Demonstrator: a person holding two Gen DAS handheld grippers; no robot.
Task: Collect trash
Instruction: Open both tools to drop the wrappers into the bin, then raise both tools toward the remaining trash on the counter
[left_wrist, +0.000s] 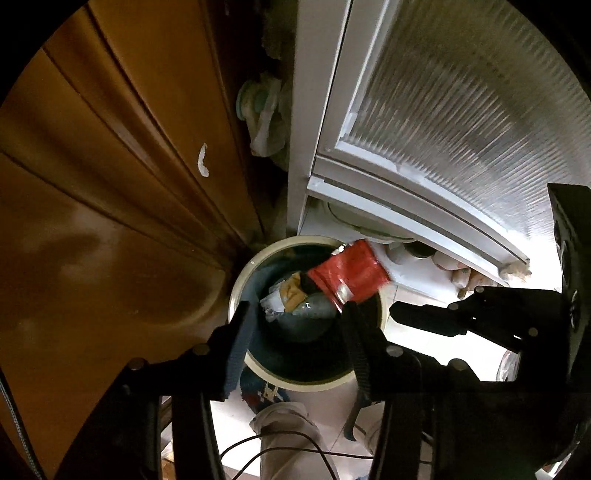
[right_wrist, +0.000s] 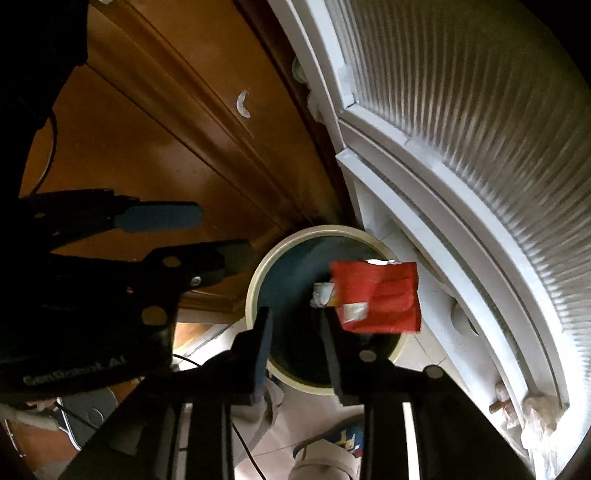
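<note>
Red wrapper: we count one red foil wrapper (left_wrist: 349, 275), and it sits over the mouth of the bin, at its far right edge.
Bins: one round bin (left_wrist: 236, 284) with a cream rim and a dark liner, standing on the floor between the wooden door and the white frame.
Grippers: two; the left gripper (left_wrist: 295, 314) and the right gripper (right_wrist: 295, 321) both point down at the bin.
Wrapper look: crumpled and creased, bright red, with torn silver foil showing at its top edge and a small silver patch low on its near side; its outline is slightly blurred.
Left fingers: spread apart over the bin opening, nothing between them; the wrapper's near corner lies just beside the right finger.
Right fingers: spread, with the gap between them bare; the wrapper lies just to the right of the right finger, and we cannot tell whether it touches.
Left view only: trash already in the bin (left_wrist: 291, 299), a mix of yellow, white and grey pieces, plus a bagged bundle (left_wrist: 264, 118) wedged in the far gap between door and frame.
Right view only: the left gripper from the side, with one blue finger pad (right_wrist: 159, 218) against the wooden door (right_wrist: 155, 122).
Both views: a ribbed glass panel (left_wrist: 461, 96) in a white frame on the right, and a pale trouser leg (left_wrist: 284, 443) near us.
</note>
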